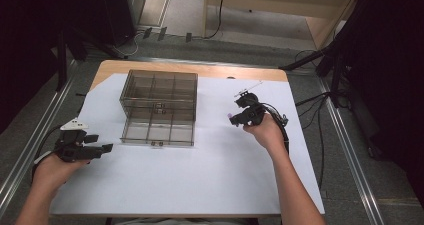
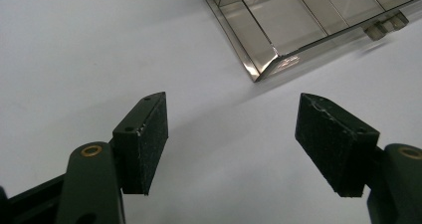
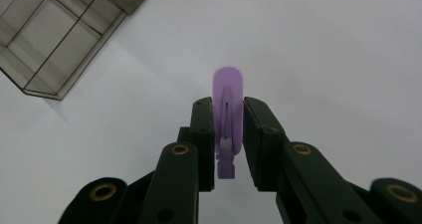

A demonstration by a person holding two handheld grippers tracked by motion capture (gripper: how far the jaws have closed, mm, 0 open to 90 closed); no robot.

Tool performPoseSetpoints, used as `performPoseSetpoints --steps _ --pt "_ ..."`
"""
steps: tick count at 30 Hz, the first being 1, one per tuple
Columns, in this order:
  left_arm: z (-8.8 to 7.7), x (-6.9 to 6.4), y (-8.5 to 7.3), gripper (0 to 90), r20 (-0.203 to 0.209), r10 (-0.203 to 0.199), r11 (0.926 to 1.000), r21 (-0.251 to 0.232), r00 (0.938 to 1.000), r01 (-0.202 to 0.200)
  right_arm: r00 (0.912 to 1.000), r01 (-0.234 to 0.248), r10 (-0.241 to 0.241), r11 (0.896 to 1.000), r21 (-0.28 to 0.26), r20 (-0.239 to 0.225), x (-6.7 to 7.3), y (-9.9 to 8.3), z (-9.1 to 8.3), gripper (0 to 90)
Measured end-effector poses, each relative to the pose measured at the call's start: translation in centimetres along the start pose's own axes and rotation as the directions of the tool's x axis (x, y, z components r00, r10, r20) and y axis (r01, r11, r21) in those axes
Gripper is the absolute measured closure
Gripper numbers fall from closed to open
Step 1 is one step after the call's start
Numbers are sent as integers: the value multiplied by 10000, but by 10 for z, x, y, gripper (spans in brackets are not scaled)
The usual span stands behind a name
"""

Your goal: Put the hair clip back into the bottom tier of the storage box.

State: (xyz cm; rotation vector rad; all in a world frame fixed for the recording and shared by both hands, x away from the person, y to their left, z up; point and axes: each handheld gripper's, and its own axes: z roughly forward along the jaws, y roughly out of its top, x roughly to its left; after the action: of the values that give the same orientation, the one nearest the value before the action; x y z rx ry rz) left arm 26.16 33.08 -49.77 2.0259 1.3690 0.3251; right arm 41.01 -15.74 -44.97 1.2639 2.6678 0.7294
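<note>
Right claw (image 3: 229, 134) clamps a purple clip (image 3: 228, 112), flat, rounded tip, possibly plastic; high view gives a mere speck right of the smoky compartment box (image 1: 158, 107). Left claw (image 2: 239, 144) wide, over white desk (image 2: 74, 45).

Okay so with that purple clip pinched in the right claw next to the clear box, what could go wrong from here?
1. The right claw pinches the purple clip by its narrow sides, with the rounded end sticking out past the pads; a bump might twist it loose.
2. The clear compartment box looks to be lying open on the white sheet, and a sideways nudge could slide it or swing a half.
3. The left claw stands open near the box corner and could knock it.
</note>
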Motion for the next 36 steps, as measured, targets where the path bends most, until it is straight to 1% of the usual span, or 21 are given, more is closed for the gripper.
performPoseSetpoints --steps 5,6,7,8,10,12,15,16,18,19,20,26,27,28,29,33,36 --pt "1 0 1 300 55 -17 10000 23 10000 17 9998 123 -124 9999 -88 -144 6 1 0 773" --pt "1 0 1 300 56 -12 10000 10 10000 12 9997 120 -123 9998 -140 -222 9 2 -1 773" --pt "1 0 1 300 56 -12 10000 10 10000 12 9997 120 -123 9998 -140 -222 9 2 -1 773" --pt "1 0 1 300 46 -4 10000 8 10000 4 9993 217 -222 9997 -144 -304 11 3 -2 773" --pt "1 0 1 300 38 0 10000 9 10000 0 9993 190 -194 9997 -129 -314 13 3 -2 773" --pt "1 0 1 300 14 -20 10000 -35 10000 20 9987 246 -251 9996 -123 -433 17 4 -2 773" --pt "1 0 1 300 7 0 10000 -31 10000 0 9985 315 -320 9994 -129 -445 20 5 -2 773" --pt "1 0 1 300 9 5 10000 -30 10000 -5 9979 343 -352 9993 -173 -539 23 5 -2 773" --pt "1 0 1 300 1 -3 10000 -26 10000 3 9974 467 -478 9987 -203 -548 25 6 -2 773" --pt "1 0 1 300 27 7 10000 26 10000 -7 9974 467 -478 9987 -203 -548 25 6 -2 773" --pt "1 0 1 300 24 8 10000 18 10000 -8 9970 492 -504 9985 -220 -583 27 7 -3 773" --pt "1 0 1 300 21 7 10000 15 10000 -7 9962 543 -558 9982 -249 -668 33 8 -3 773" --pt "1 0 1 300 23 5 10000 13 10000 -5 9956 616 -633 9978 -262 -687 34 8 -3 773" --pt "1 0 1 300 24 1 10000 11 10000 -1 9957 580 -596 9980 -249 -706 35 9 -3 773" --pt "1 0 1 300 28 0 10000 20 10000 0 9951 660 -678 9975 -267 -721 36 9 -2 773" --pt "1 0 1 300 28 2 10000 24 10000 -2 9942 702 -717 9973 -214 -806 41 10 -1 773" --pt "1 -1 1 300 34 10 10000 9 10000 -10 9928 835 -851 9963 -221 -848 45 11 -1 773"
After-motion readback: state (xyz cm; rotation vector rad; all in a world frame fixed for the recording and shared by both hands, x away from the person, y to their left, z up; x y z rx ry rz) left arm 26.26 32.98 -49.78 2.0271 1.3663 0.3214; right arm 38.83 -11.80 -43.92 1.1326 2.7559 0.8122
